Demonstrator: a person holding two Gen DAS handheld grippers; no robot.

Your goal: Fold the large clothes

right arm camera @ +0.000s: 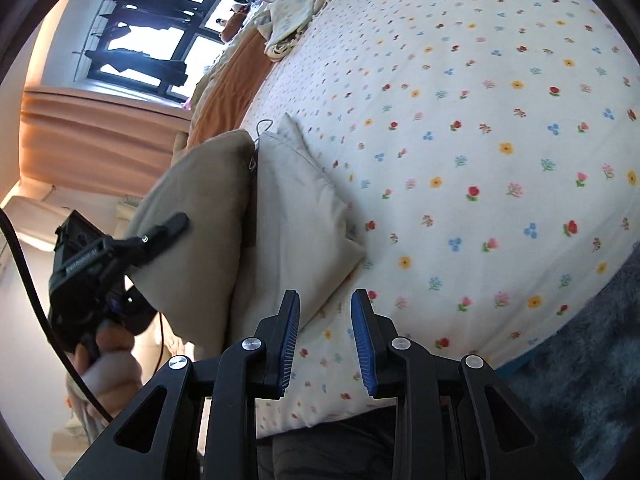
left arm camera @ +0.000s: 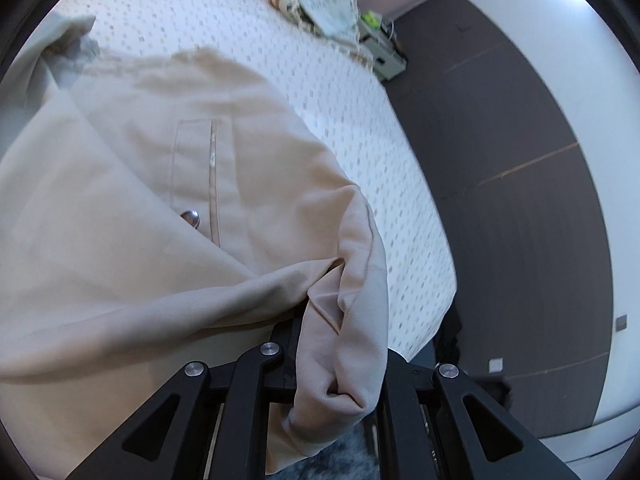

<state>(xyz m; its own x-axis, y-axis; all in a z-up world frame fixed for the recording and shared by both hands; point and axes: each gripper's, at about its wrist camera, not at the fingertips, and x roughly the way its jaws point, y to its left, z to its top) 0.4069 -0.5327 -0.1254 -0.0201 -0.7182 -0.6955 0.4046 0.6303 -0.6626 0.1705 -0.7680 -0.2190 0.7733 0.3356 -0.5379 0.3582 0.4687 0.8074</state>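
A fold of the beige jacket (left arm camera: 160, 200) is clamped by the left gripper (left arm camera: 320, 320) over the bed (right arm camera: 480, 140), the right gripper (right arm camera: 326, 336) is held apart and empty, and most folding is judged undone.

**Where stuff sits on the bed**

A big jacket (left arm camera: 160, 184) is spread over the near-left part of the bed (left arm camera: 360, 128), one fold draped across the left gripper (left arm camera: 320, 320). A crumpled cloth pile (left arm camera: 320, 4) is found at the far end. Right of the bed, floor (left arm camera: 500, 200) is seen. The right gripper (right arm camera: 325, 336) is held above the sheet, just right of the jacket.
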